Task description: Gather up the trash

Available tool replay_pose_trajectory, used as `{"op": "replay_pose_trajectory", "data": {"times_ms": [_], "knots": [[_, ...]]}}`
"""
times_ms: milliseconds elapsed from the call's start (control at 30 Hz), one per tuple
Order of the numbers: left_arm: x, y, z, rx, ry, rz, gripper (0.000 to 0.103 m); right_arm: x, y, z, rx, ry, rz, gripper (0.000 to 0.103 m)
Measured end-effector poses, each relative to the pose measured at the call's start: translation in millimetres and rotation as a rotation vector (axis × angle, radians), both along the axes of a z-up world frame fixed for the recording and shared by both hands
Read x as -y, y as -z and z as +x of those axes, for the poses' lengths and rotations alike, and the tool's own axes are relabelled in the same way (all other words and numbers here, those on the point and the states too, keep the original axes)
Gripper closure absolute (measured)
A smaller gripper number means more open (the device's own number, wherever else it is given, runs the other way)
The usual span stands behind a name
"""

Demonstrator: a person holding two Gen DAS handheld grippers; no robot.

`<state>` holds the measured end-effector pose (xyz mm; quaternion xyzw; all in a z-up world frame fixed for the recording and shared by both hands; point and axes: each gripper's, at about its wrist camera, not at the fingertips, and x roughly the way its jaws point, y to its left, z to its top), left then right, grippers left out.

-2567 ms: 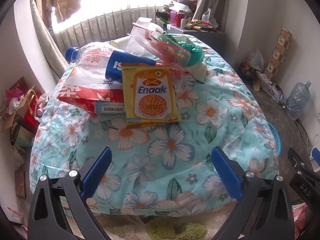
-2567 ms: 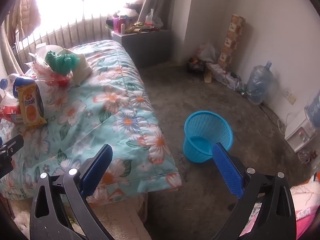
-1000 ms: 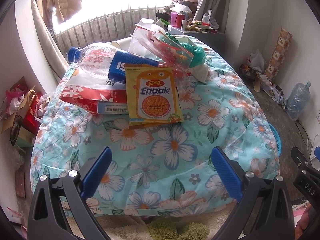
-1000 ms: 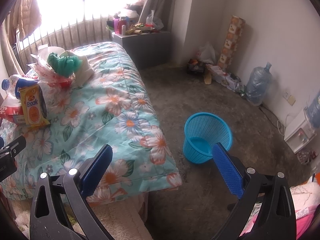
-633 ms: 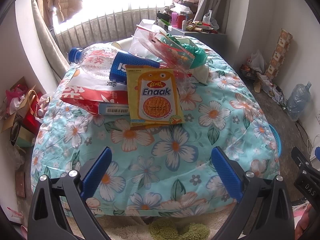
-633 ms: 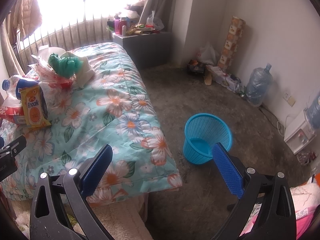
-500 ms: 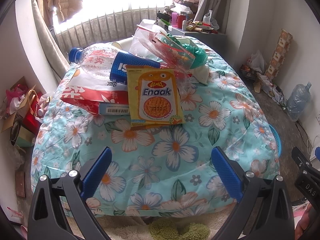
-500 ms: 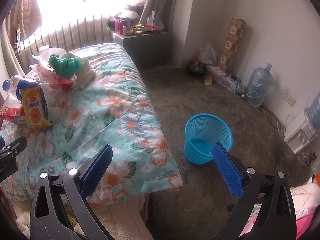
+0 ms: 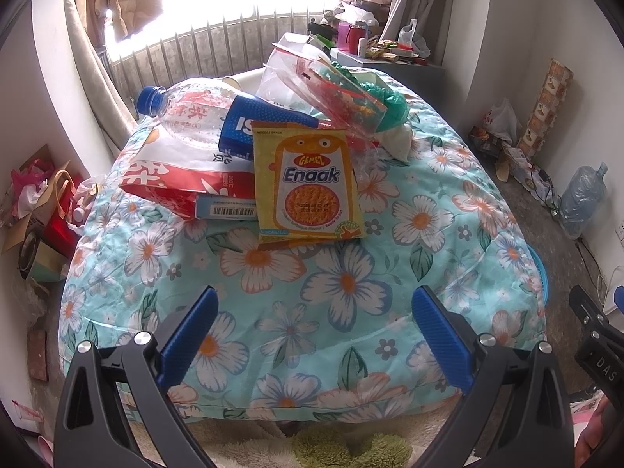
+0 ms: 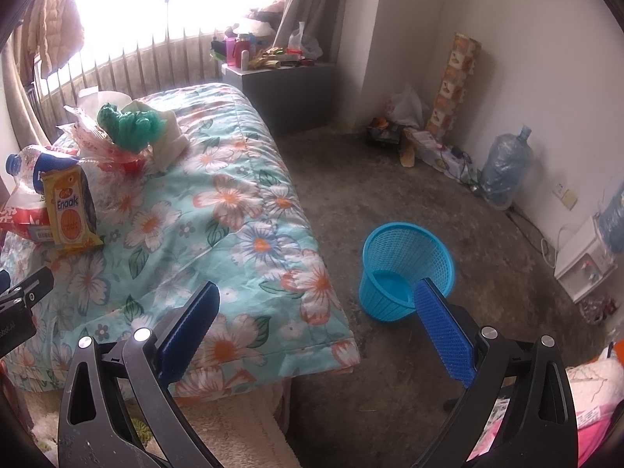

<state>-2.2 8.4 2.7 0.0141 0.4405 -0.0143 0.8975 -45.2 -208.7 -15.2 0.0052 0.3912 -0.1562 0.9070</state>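
Trash lies heaped on the far half of the quilt (image 9: pixel 421 218), and nothing is in either claw yet. My left claw (image 9: pixel 314 325) hangs spread wide over the near edge, lined up with the yellow noodle packet (image 9: pixel 308 183), the nearest piece. I judge that the one to take first: it lies flat, its top edge leaning on the blue wrapper (image 9: pixel 249 121) and red carton (image 9: pixel 171 183), so I should slide one finger under the lower lip and pinch the rim instead of pressing down into soft bedding. The bottle (image 9: pixel 183 117) behind could roll if I jog the carton. My right claw (image 10: pixel 314 325) is spread too, empty, hanging off the quilt's corner.

My left view reads the pile closely, including the clear bag (image 9: pixel 331 93) over the green bundle (image 9: pixel 386 105), but shows only a blue sliver of the bin past the quilt's edge. My right view shows the bin (image 10: pixel 407 269) whole: upright on the floor, apparently empty, just beside the bed.
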Motion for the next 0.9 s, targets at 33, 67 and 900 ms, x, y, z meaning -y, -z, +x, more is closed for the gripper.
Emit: {"op": "replay_pose_trajectory", "data": {"times_ms": [33, 67, 900], "knots": [[-1.0, 0.3, 0.1, 0.002, -0.002, 0.003, 0.006, -0.9, 0.9, 0.8, -0.002, -0.001, 0.001, 0.008], [-2.7, 0.5, 0.1, 0.006, -0.005, 0.004, 0.006, -1.8, 2.0, 1.6, -0.004, -0.003, 0.003, 0.008], [-92.4, 21.0, 62.6, 0.135, 0.157, -0.440, 0.008, -23.5, 15.2, 67.4, 0.054, -0.270, 0.436, 0.020]]}}
